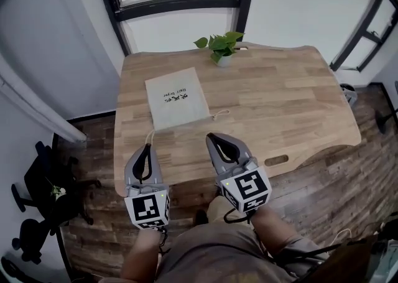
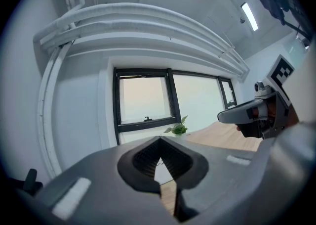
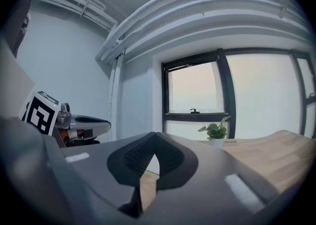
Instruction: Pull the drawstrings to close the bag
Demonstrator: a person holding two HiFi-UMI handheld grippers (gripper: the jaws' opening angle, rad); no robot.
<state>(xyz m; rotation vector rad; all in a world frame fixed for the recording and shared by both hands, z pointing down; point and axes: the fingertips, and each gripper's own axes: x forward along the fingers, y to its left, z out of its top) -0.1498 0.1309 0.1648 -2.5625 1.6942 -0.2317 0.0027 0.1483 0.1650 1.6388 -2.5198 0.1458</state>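
Note:
A flat pale grey drawstring bag (image 1: 176,98) with dark print lies on the wooden table (image 1: 280,101), its mouth toward me. One cord (image 1: 219,114) curls out at the bag's near right corner. Another cord (image 1: 151,135) trails from the near left corner toward the table's front edge. My left gripper (image 1: 147,147) hovers at the front edge, just past that cord's end, jaws shut and empty. My right gripper (image 1: 211,136) is beside it, near the right cord, also shut with nothing in it. Both gripper views look up over the table at the window; the shut jaws (image 2: 160,142) (image 3: 155,137) hide most of the bag.
A small potted plant (image 1: 221,46) stands at the table's far edge by the window. A black office chair (image 1: 43,188) is on the floor to the left. The table has a slot (image 1: 276,160) near its front right edge.

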